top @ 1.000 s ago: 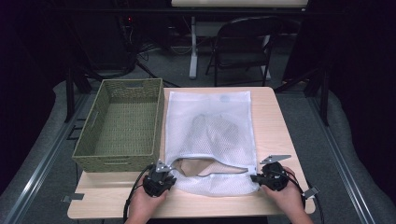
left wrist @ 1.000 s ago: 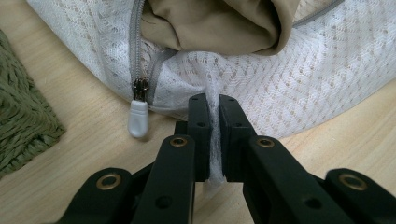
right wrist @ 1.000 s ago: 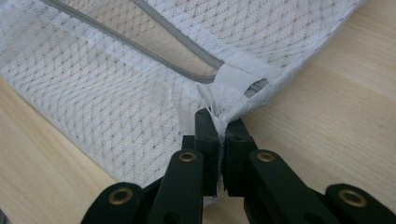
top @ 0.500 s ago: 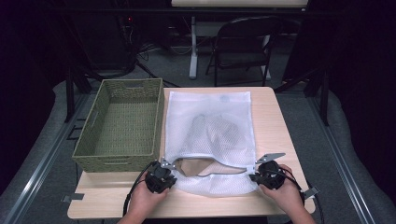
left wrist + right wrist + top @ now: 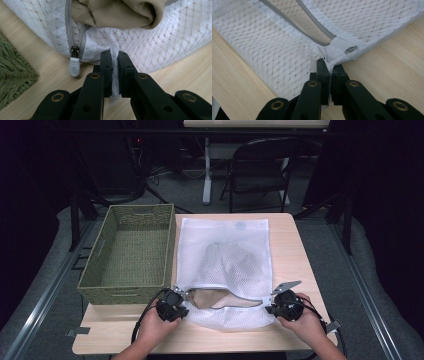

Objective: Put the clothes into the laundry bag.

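A white mesh laundry bag lies flat on the wooden table, its zipped mouth open at the near end. Tan cloth shows inside the opening, and again in the left gripper view as a tan cloth fold. My left gripper is shut on the mesh at the near left corner; the mesh is pinched between its jaws, next to the white zipper pull. My right gripper is shut on the bag's near right corner, with the mesh edge clamped by the zipper end.
A green woven basket stands on the table's left side, touching the bag's left edge. A folding chair and desk legs stand beyond the far edge. Bare table runs along the right side and the near edge.
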Motion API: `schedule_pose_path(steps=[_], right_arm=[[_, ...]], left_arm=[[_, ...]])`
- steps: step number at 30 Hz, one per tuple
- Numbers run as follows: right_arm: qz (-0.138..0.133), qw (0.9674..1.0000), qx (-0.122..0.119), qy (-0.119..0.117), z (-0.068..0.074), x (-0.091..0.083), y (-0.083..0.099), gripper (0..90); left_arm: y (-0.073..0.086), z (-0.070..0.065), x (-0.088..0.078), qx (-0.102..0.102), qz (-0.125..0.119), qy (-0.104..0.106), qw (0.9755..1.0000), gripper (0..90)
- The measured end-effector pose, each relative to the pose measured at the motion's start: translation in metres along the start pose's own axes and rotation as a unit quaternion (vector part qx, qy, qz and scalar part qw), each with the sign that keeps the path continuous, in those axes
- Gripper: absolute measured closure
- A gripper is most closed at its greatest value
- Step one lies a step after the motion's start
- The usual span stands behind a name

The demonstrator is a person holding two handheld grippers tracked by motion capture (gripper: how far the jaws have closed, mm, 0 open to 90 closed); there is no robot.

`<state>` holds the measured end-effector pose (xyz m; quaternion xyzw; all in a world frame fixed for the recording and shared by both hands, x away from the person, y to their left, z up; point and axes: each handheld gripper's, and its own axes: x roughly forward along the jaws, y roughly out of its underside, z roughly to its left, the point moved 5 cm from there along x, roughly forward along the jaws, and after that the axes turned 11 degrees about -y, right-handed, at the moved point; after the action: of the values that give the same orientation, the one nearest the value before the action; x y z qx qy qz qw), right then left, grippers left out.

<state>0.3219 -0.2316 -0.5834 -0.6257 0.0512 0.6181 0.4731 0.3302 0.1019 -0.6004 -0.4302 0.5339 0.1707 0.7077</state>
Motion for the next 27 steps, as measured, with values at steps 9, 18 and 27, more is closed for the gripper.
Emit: schedule_pose_path(steps=[9,18,27], right_arm=[[0.029,0.999,-0.035,-0.001,0.003,-0.003,-0.009,87.3],[0.063,0.9966,-0.052,-0.012,0.002,-0.008,-0.014,87.3],[0.078,0.9952,-0.058,-0.009,-0.001,-0.013,-0.016,87.5]], left_arm=[[-0.006,0.0,-0.002,0.027,0.023,-0.009,0.9993,84.7],[-0.01,0.0,-0.005,0.036,0.042,-0.004,0.9985,85.0],[-0.014,0.0,-0.012,0.054,0.054,-0.007,0.9971,85.3]])
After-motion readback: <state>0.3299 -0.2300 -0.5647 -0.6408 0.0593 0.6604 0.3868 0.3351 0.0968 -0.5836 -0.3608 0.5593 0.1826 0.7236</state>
